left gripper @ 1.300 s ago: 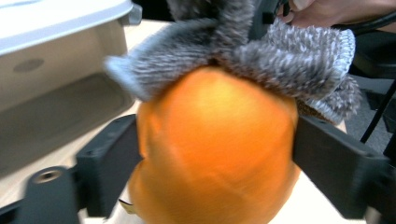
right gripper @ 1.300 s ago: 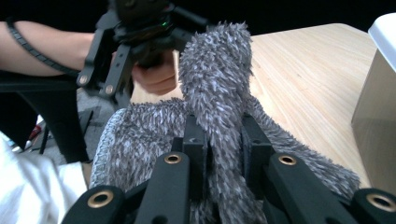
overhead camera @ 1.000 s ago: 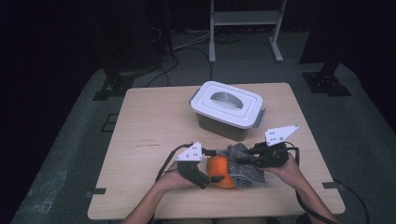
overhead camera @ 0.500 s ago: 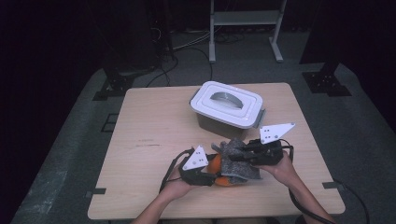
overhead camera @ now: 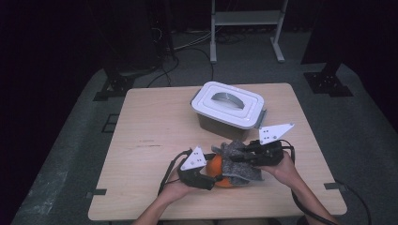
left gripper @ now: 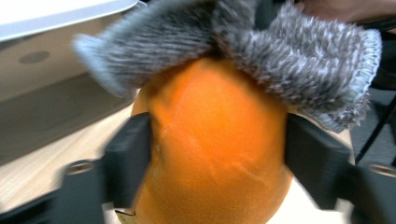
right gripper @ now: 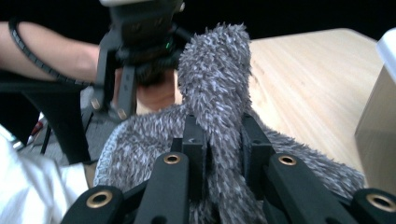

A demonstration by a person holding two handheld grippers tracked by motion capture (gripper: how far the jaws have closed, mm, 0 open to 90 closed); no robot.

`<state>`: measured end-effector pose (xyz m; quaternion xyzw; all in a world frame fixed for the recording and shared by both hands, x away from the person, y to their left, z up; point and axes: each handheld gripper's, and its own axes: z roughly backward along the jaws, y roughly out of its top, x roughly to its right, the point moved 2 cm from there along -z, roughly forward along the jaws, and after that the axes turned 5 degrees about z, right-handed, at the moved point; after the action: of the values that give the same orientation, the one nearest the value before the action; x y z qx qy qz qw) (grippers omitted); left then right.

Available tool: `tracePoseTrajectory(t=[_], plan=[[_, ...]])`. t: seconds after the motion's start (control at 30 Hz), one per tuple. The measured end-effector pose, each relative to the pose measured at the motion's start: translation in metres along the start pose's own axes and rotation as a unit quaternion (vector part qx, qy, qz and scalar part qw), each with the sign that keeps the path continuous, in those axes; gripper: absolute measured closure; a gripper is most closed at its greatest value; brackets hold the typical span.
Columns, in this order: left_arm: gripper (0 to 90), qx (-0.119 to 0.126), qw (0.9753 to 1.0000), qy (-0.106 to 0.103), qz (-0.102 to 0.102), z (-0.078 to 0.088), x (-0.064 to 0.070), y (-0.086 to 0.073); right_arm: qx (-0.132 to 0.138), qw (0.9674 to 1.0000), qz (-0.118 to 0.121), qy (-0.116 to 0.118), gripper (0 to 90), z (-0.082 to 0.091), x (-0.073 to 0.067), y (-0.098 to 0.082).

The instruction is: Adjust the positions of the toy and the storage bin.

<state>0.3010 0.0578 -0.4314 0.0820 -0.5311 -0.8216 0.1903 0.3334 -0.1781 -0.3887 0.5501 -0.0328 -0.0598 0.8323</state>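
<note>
Two grippers meet near the front edge of the pale wooden table (overhead camera: 155, 136), working on a round, smooth orange ball (left gripper: 210, 154) and a shaggy grey microfibre cloth (overhead camera: 237, 161) draped over its top. The left gripper (overhead camera: 206, 176) has the ball between its black jaws, one on either flank; those jaws have just been opening again after a squeeze, and in the left gripper view they sit against the ball's sides. The right gripper (right gripper: 219, 140) is pinched tight on an upstanding fold of the cloth. Behind them stands a white lidded plastic box with a recessed handle (overhead camera: 227, 105), apart from both.

Judging by its glossy skin, the ball is likely slippery and firm, best held across its widest part. The cloth looks light, limp and grippy; any bunched fold gives a sure hold, though it will sag and drag.
</note>
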Motion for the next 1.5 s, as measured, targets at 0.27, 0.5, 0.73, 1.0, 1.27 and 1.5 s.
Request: tracePoseTrajectory(t=[0.27,0.5,0.73,1.0,1.27,1.5], plan=[[21.7,-0.007,0.9990,-0.043,0.011,-0.013,-0.010,-0.008,0.015,0.9992,-0.024,0.028,75.6,0.006,0.005,-0.013],[38.8,-0.015,0.9995,0.007,-0.026,-0.011,0.000,-0.001,0.005,0.9999,0.007,0.007,75.5,-0.005,-0.004,0.008],[39.1,-0.011,0.9996,0.021,-0.015,0.002,-0.004,-0.003,0.014,0.9988,-0.045,-0.011,75.6,0.018,0.010,-0.023],[38.4,-0.025,0.9994,0.019,-0.016,-0.009,-0.001,0.005,0.021,0.9996,-0.017,0.000,75.6,-0.001,-0.002,0.003],[39.1,-0.021,0.9992,0.034,-0.009,0.006,-0.008,0.005,0.007,0.9994,-0.023,-0.025,76.1,0.009,0.003,-0.010],[39.3,-0.034,0.9990,0.024,-0.012,-0.005,-0.001,0.008,0.015,0.9996,-0.014,-0.022,76.1,0.003,-0.003,-0.002]])
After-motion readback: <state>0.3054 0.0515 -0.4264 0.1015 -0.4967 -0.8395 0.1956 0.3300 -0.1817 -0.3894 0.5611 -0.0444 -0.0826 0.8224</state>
